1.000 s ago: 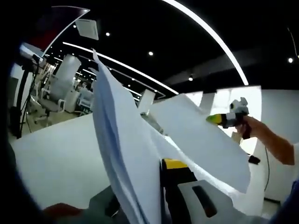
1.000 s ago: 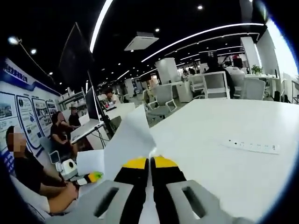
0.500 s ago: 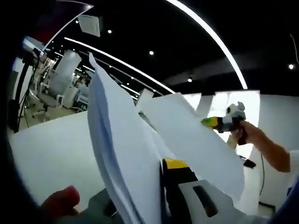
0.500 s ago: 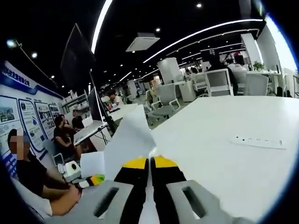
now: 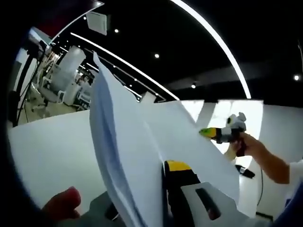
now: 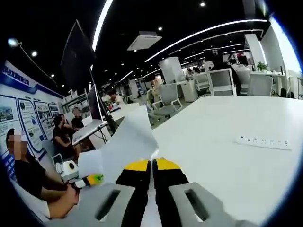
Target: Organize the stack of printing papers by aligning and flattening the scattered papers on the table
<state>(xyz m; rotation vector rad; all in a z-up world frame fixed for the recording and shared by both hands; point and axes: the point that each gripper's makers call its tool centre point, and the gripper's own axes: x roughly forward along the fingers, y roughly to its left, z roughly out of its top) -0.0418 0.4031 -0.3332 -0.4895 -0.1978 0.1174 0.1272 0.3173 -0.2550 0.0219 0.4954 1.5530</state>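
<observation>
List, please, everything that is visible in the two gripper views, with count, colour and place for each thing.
papers: a few sheets, white, held up off the table between the two grippers
table: one, white, under the papers
power strip: one, white, lying on the table at the right of the right gripper view
office chairs: several, white and grey, behind the table
seated people: several, at left of the right gripper view
left gripper: one, yellow-tipped, shut on the papers
right gripper: one, yellow-tipped, shut on the papers
hand: one, holding the right gripper
</observation>
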